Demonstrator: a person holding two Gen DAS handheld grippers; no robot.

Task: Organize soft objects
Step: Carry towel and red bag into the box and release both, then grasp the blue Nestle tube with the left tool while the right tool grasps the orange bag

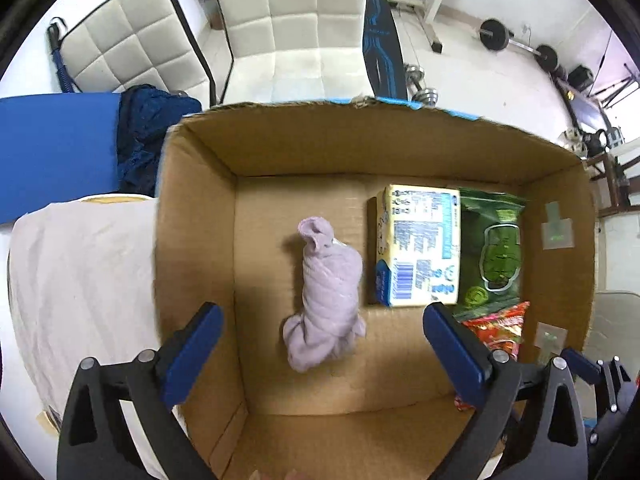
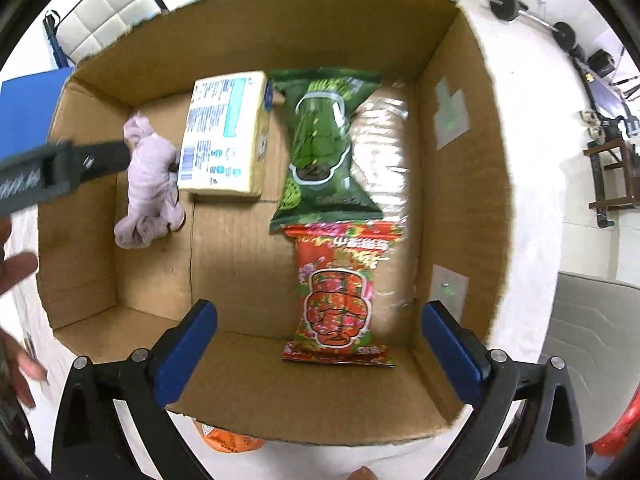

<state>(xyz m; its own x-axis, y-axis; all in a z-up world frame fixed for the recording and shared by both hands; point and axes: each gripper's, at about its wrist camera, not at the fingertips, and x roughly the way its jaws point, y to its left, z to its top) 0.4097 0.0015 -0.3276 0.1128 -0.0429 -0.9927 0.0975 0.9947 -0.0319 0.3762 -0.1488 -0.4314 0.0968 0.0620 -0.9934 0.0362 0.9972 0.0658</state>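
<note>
The left tool (image 1: 322, 344) hangs wide open above the cardboard box (image 1: 200, 240), holding nothing, its blue pads straddling the lilac cloth bundle (image 1: 328, 292) that lies on the box floor just beside the yellow-and-blue packet (image 1: 420, 248). The right tool (image 2: 320, 344) is equally spread and empty, poised over the near wall of the box, above the red snack bag (image 2: 340, 292).

The cloth bundle looks like a rolled or knotted soft garment: light, limp and compressible, unlikely to slip between the pads, and not fragile. I judge its thick twisted middle to be the best place to pinch, since the loose ends at top and bottom would probably just stretch or unroll. The green snack bag (image 2: 324, 140) and the red one look air-filled and crinkly, with slick film; a gentle hold at a sealed end seam seems safer than squeezing the belly, which could crush the contents.

The box floor is flat brown cardboard with room left at the near left. The box stands on a table under a pale cloth (image 1: 80, 272). Beyond it are white quilted chairs (image 1: 296, 24), a dark blue garment (image 1: 148, 136) and barbell weights (image 1: 516, 42) on a white floor.
</note>
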